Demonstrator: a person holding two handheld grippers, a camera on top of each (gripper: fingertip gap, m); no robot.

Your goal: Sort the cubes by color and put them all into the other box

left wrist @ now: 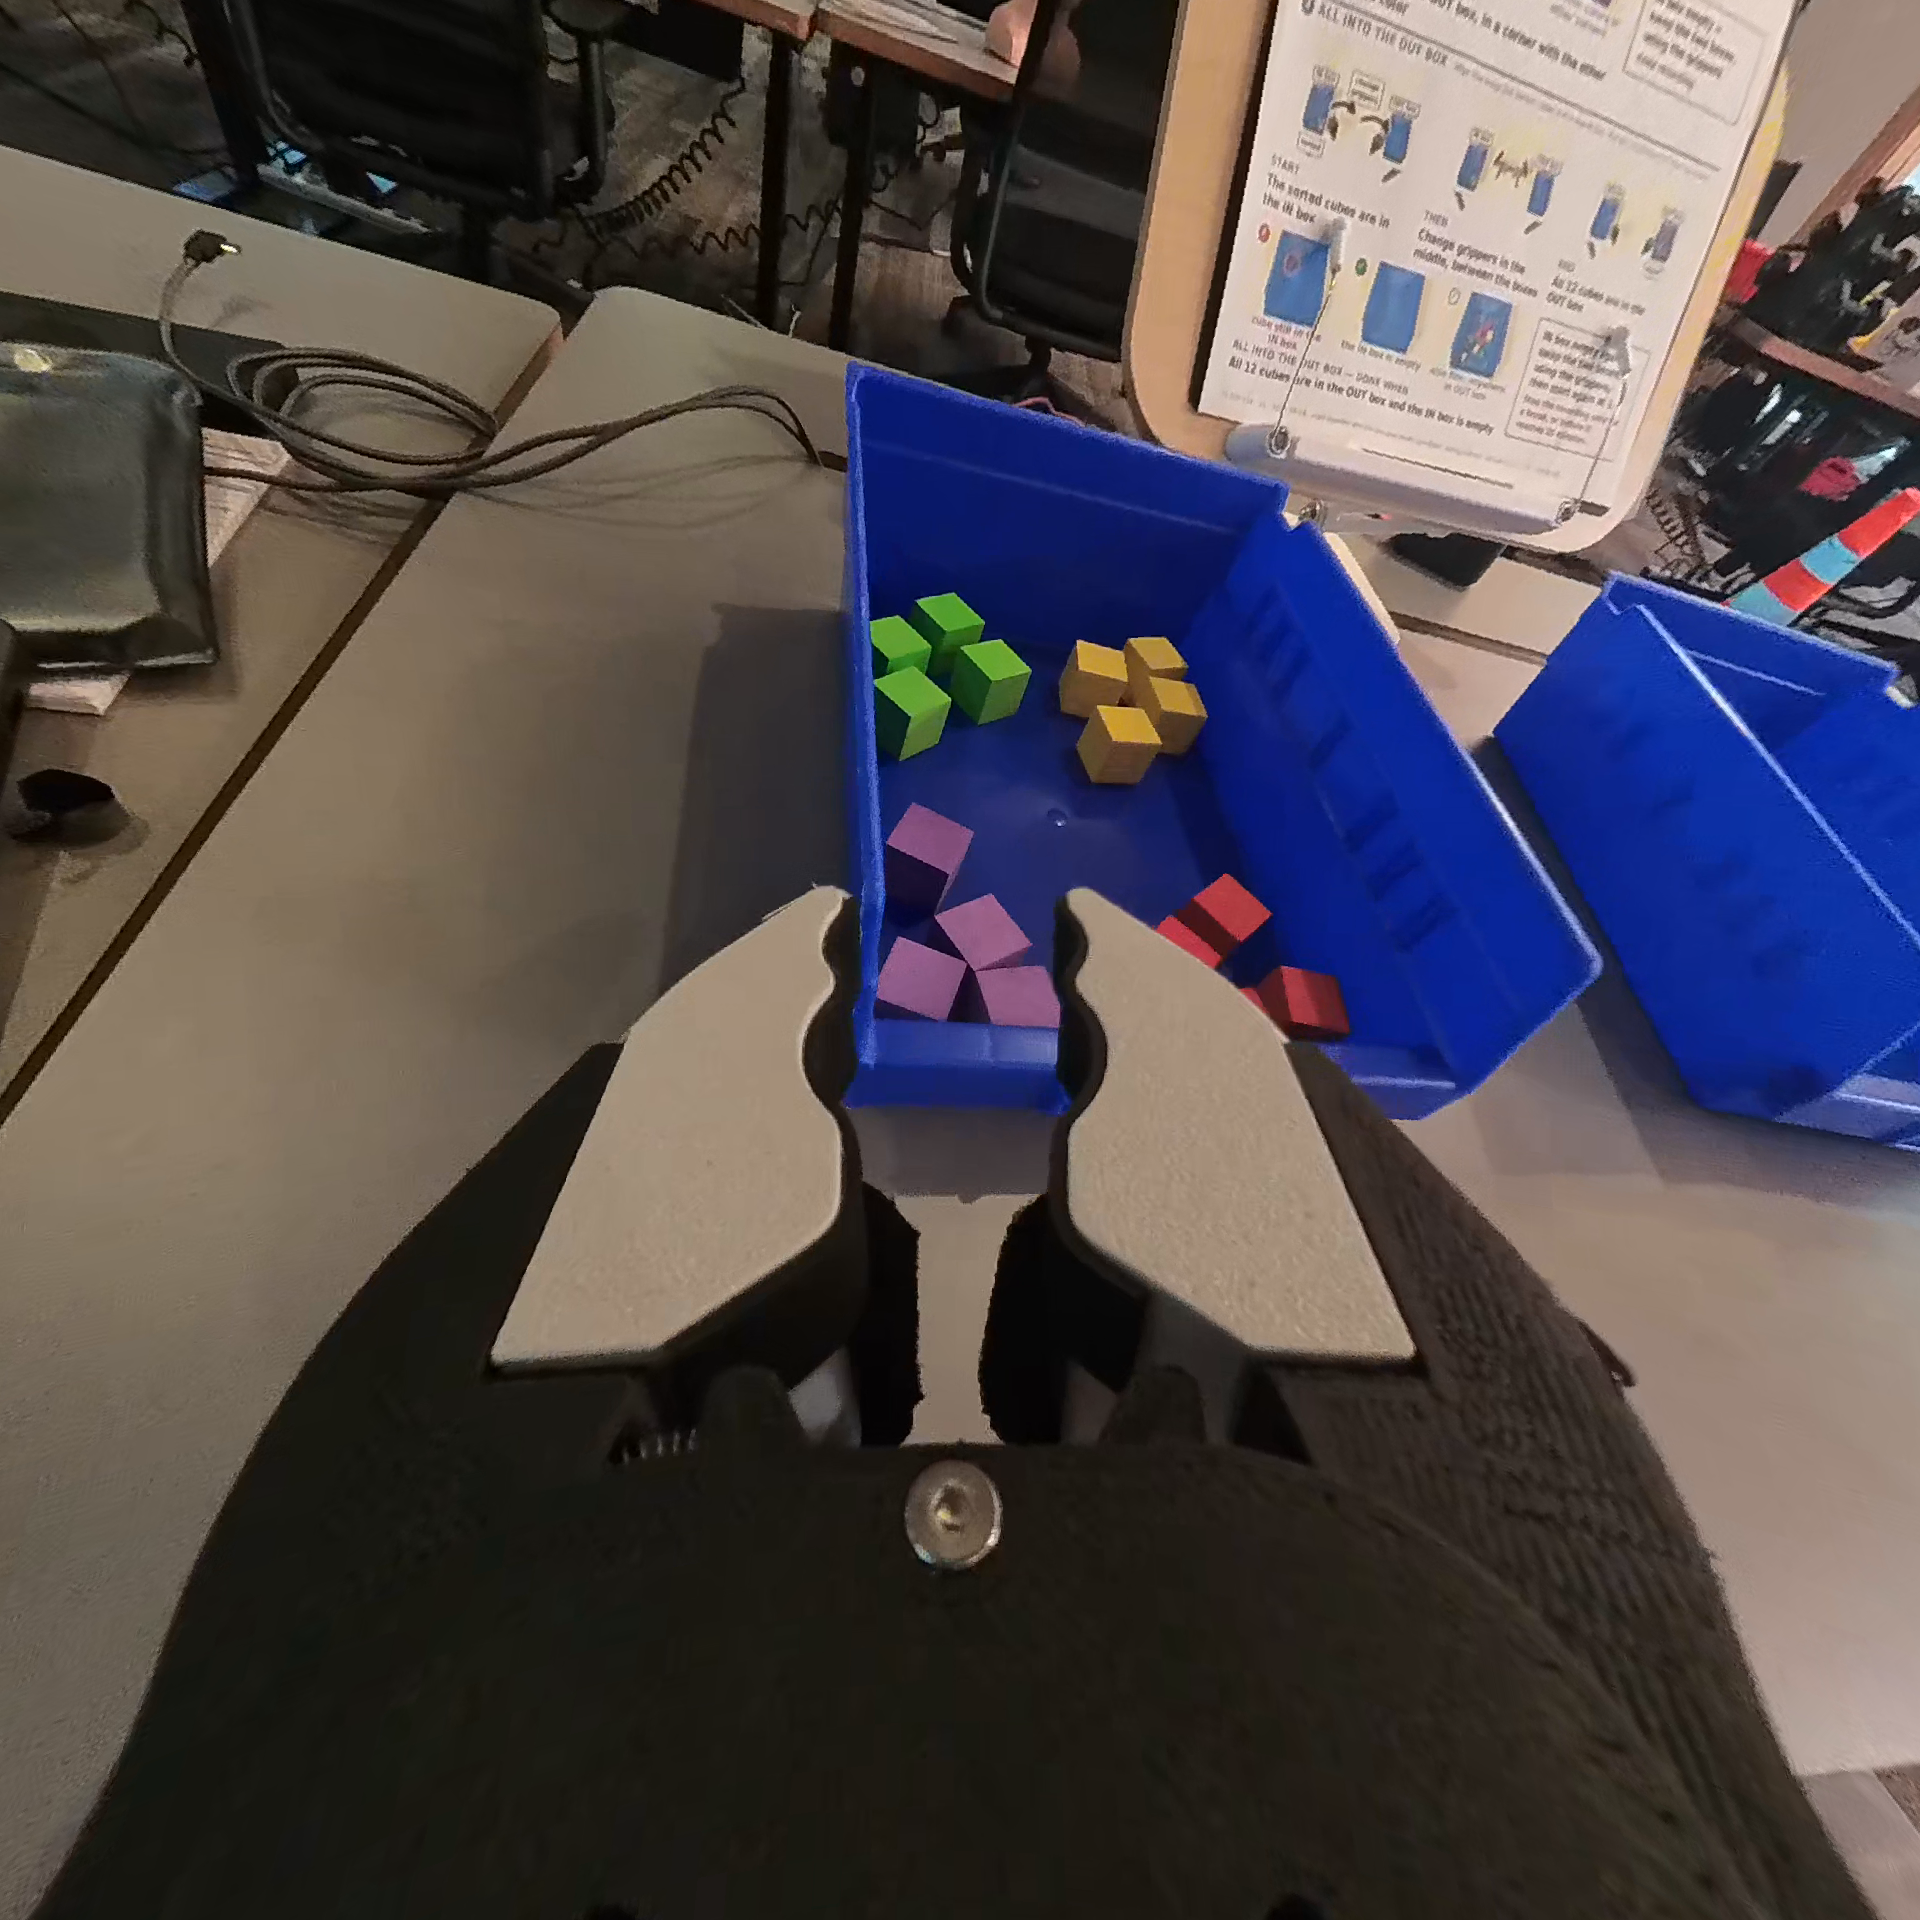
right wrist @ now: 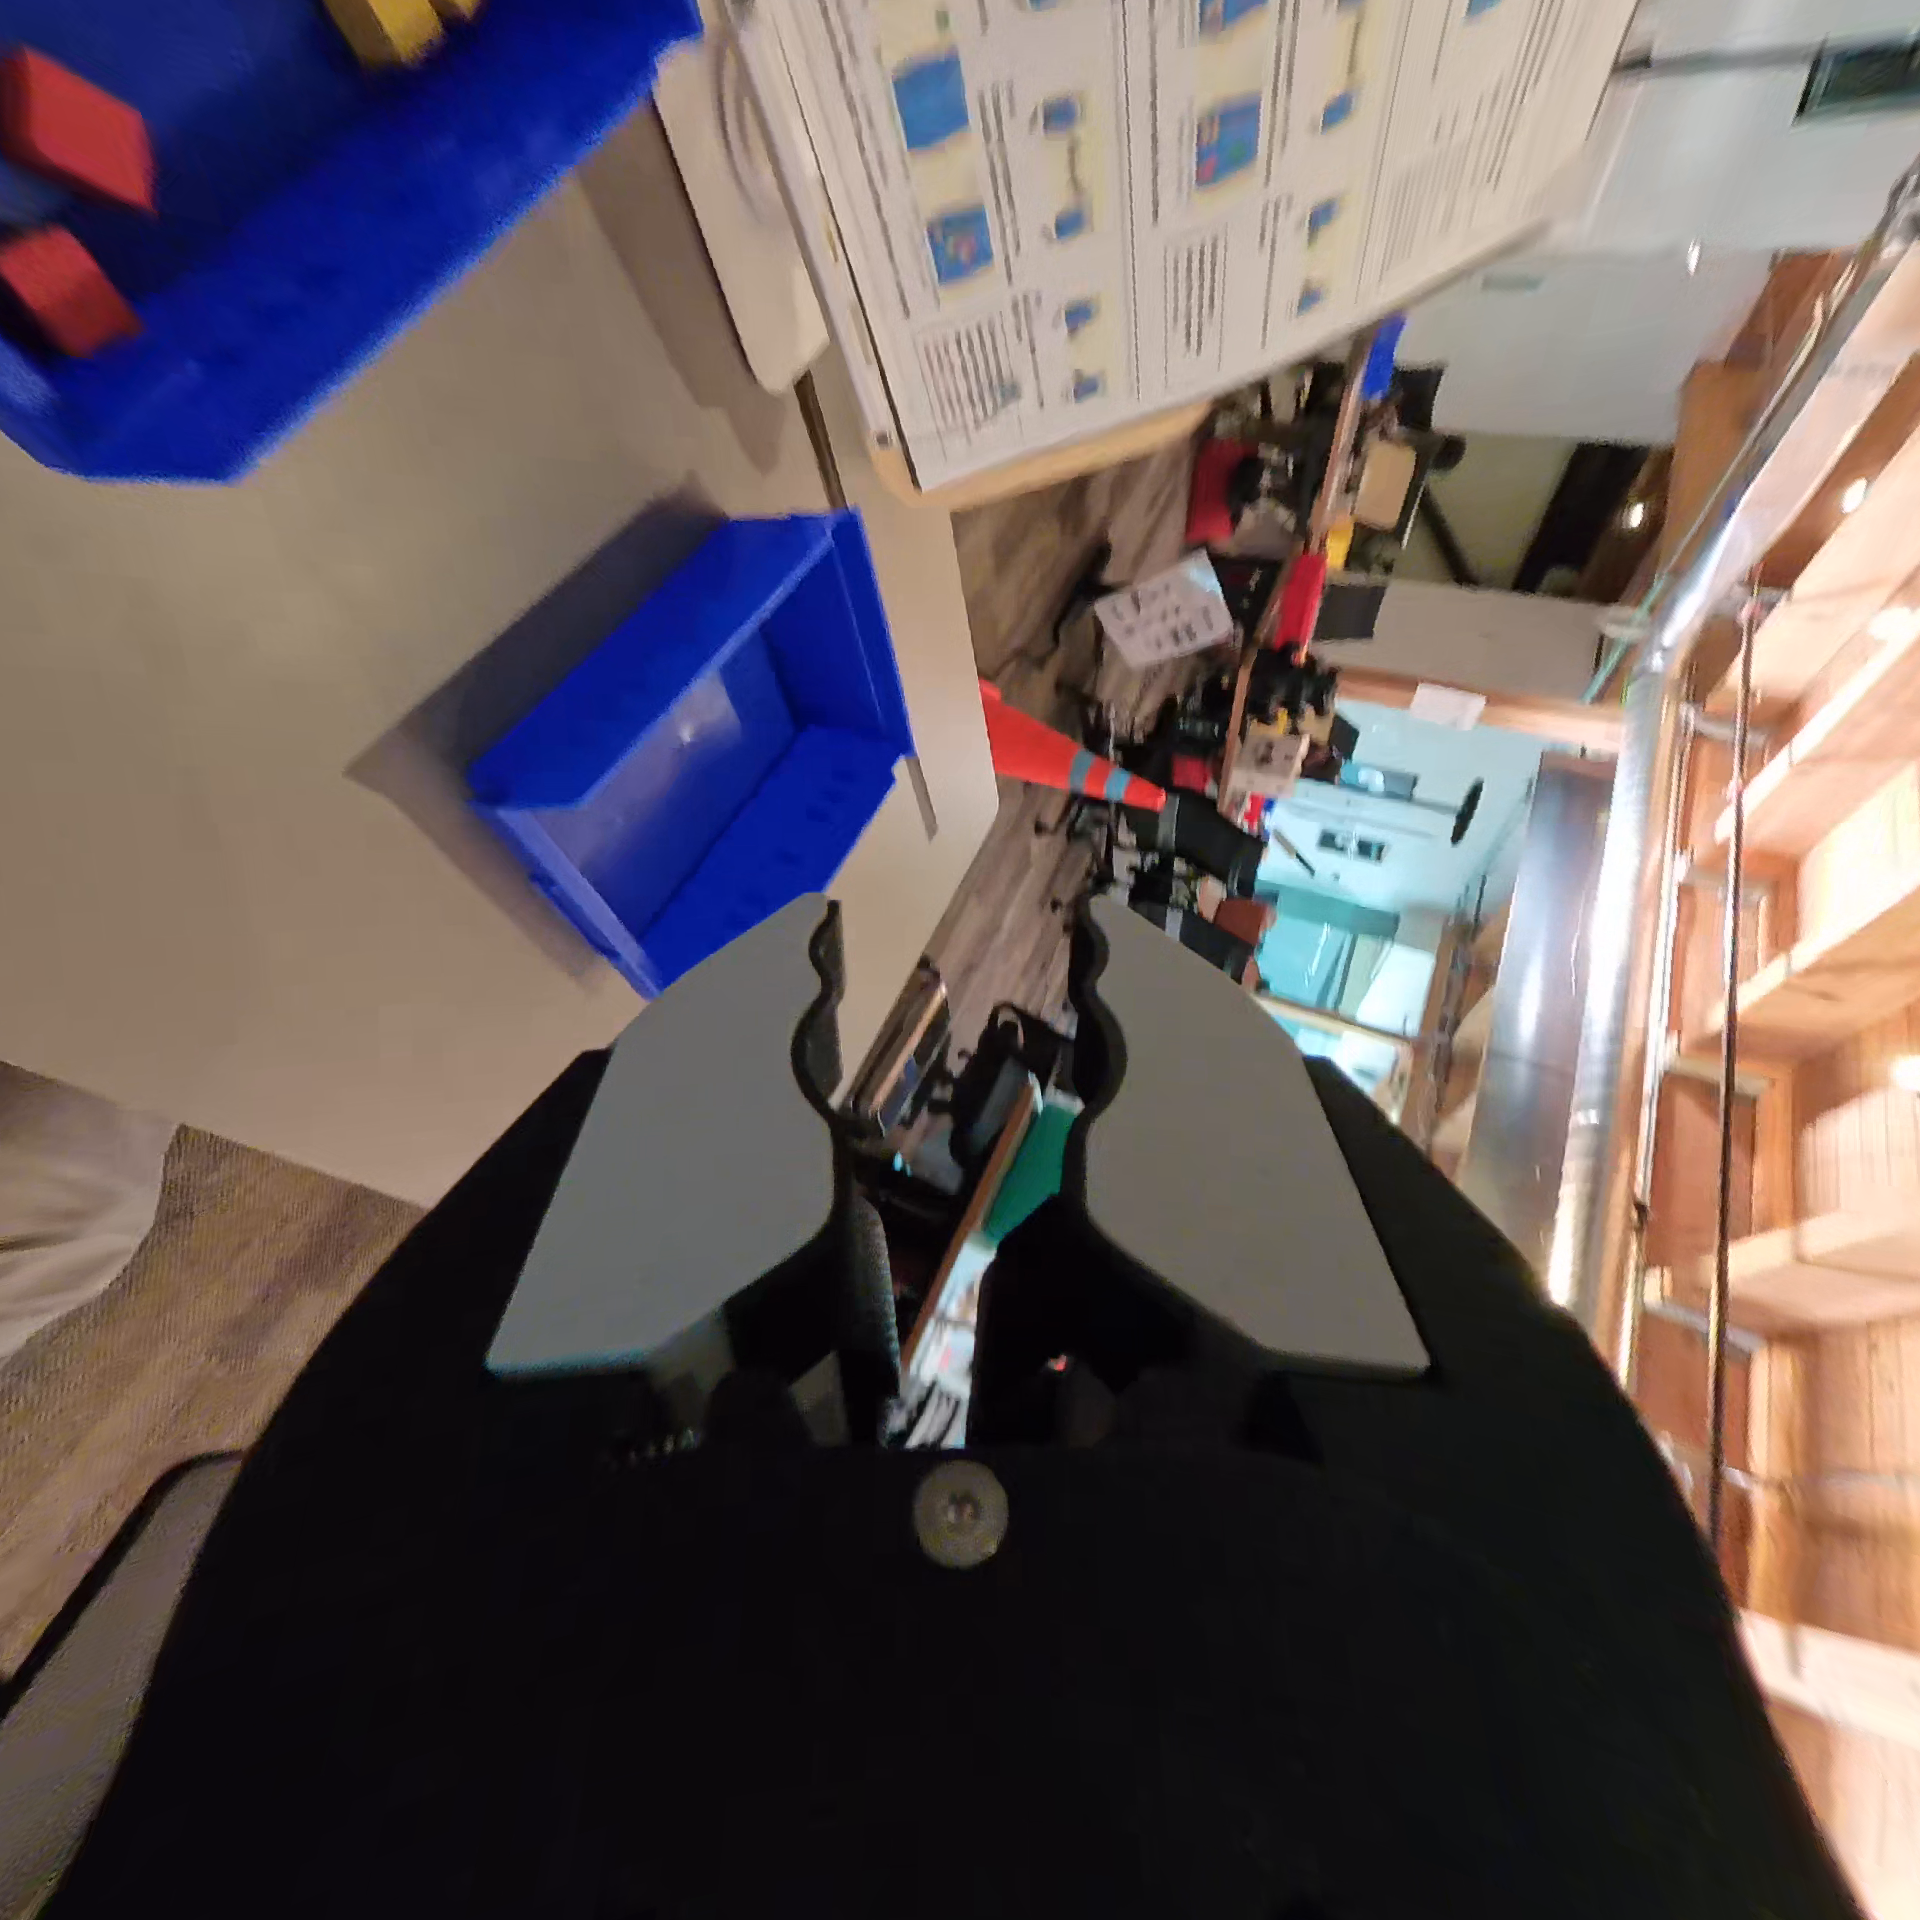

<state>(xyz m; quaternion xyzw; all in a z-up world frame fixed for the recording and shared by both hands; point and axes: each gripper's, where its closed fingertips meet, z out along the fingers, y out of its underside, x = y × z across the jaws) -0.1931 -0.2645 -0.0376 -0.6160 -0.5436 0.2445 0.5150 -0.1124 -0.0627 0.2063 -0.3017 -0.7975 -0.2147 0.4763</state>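
1. Left gripper point(left wrist: 954, 925): jaws spread, nothing btwn them. It hangs over the grey counter point(left wrist: 436, 935), tips at the near end wall of a blue bin point(left wrist: 1351, 831).
2. Purple blocks point(left wrist: 961, 956) sit in the bin's near-left corner, showing in the gap btwn the jaws; no contact visible.
3. Same bin also holds green blocks point(left wrist: 940, 670) far-left, yellow blocks point(left wrist: 1130, 701) far-right, red blocks point(left wrist: 1252, 961) near-right. Each colour is clustered, groups apart from each other.
4. Second blue bin point(left wrist: 1745, 894) stands on the counter beside the first, to its right, w/ a gap btwn them. In the right wrist view its floor looks bare.
5. Behind the bins: a propped board w/ a printed instruction sheet point(left wrist: 1455, 260). Orange cone point(left wrist: 1839, 566) w/ light blue bands past the counter edge.
6. Left part of the counter: loose dark cables point(left wrist: 416, 426) and a dark pouch point(left wrist: 94, 509).
7. Right gripper point(right wrist: 961, 935): jaws spread, holding nothing. View is rolled sideways and blurred; it is off the counter's edge, pointing past the bins at the room beyond.
8. Nearest thing to the right gripper is the second blue bin point(right wrist: 686, 748), just up-left of its left finger; not touching.
9. First bin's corner point(right wrist: 312, 260) w/ red blocks point(right wrist: 73, 208) shows top-left in that view; sheet point(right wrist: 1143, 208) at top.
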